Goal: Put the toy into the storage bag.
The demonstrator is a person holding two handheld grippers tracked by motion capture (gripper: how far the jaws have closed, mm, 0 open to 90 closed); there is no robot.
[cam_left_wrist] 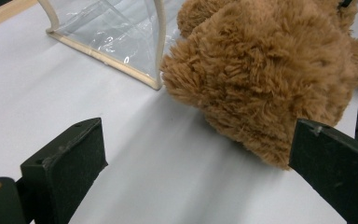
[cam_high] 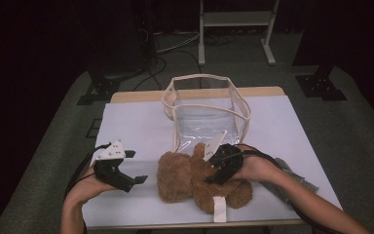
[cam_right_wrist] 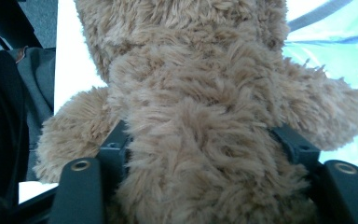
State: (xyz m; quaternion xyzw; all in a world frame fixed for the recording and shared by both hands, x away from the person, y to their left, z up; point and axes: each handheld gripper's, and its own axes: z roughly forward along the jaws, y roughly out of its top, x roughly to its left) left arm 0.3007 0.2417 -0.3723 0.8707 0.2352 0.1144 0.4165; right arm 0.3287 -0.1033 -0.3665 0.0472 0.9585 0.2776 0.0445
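High view: the brown teddy bear (cam_high: 195, 181) lies on the table (cam_high: 136, 122) at six o'clock of the clear bag (cam_high: 207, 109); the right tongs (cam_high: 219, 168) rest on it.

Left gripper view: the left tongs (cam_left_wrist: 196, 158) stand wide open, empty, the bear at one o'clock.

Right gripper view: both jaws press into the bear's furry body.
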